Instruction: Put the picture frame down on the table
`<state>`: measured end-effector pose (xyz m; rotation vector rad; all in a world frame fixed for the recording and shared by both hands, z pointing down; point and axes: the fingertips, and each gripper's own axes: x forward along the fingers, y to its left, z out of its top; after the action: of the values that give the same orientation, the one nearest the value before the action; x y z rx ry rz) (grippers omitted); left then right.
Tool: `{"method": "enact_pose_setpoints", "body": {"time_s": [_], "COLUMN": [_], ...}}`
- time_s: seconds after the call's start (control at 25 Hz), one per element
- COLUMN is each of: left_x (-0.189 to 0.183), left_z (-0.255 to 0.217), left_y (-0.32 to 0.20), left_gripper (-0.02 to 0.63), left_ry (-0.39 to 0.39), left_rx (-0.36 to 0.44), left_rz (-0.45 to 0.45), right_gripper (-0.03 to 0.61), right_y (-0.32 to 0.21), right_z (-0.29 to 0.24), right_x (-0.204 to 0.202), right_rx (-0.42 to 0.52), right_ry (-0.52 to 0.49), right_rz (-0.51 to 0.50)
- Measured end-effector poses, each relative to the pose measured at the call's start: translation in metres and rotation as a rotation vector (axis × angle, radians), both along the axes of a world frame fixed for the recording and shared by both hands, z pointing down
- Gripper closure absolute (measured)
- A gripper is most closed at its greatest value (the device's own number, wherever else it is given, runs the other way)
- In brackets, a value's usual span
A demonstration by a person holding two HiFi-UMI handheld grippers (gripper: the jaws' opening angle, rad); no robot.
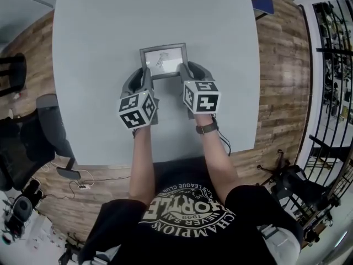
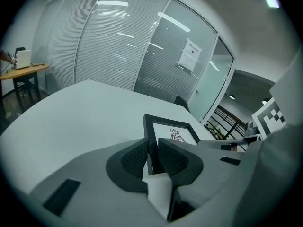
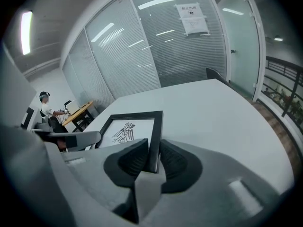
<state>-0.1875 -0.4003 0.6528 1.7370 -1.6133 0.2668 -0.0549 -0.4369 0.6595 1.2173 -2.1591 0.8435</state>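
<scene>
Table [image 1: 99, 65]: you had one pale grey table in front of you, wider than anything else in the head view.
Picture frame [image 1: 164, 61]: there was one, black-edged with a single dark line drawing on white, face up and close to level over the middle of the table. Whether its underside touched the table could not be told.
Grippers: you held two, one at each side edge of the frame.
Left gripper [image 2: 152, 157]: its jaws were clenched on the left rail of the picture frame [image 2: 171, 135], one ribbed pad on each face of the rail.
Right gripper [image 3: 154, 157]: its jaws were clamped the same way on the right rail of the picture frame [image 3: 134, 129].
Marker cubes: two, one on the left gripper [image 1: 137, 110] and one on the right [image 1: 201, 96].
Wristwatch [image 1: 206, 128]: one, dark, on your right wrist.
</scene>
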Motion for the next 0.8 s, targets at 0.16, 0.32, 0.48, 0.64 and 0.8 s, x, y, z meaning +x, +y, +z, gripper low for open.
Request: {"method": "enact_pose_setpoints", "body": {"time_s": [0.16, 0.32, 0.48, 0.64, 0.8], "left_x": [0.004, 0.005, 0.008, 0.009, 0.010], "left_z": [0.020, 0.041, 0.058, 0.069, 0.083], "left_y": [-0.010, -0.015, -0.018, -0.022, -0.023], "left_gripper": [0.543, 0.543, 0.543, 0.543, 0.543], "left_ry": [-0.007, -0.011, -0.019, -0.031, -0.035], "left_rx": [-0.029, -0.062, -0.093, -0.112, -0.138], "left_rz": [0.005, 0.016, 0.038, 0.048, 0.053], "right_gripper": [0.500, 0.501, 0.500, 0.500, 0.500], "right_y": [-0.009, -0.014, -0.016, -0.018, -0.020], "right_z": [0.021, 0.039, 0.056, 0.069, 0.082], "right_x": [0.004, 0.005, 0.007, 0.008, 0.008], "right_rx": [-0.026, -0.048, -0.071, -0.090, -0.109], "right_ry": [0.007, 0.019, 0.038, 0.050, 0.059], "right_rz": [0.000, 0.003, -0.001, -0.006, -0.008]}}
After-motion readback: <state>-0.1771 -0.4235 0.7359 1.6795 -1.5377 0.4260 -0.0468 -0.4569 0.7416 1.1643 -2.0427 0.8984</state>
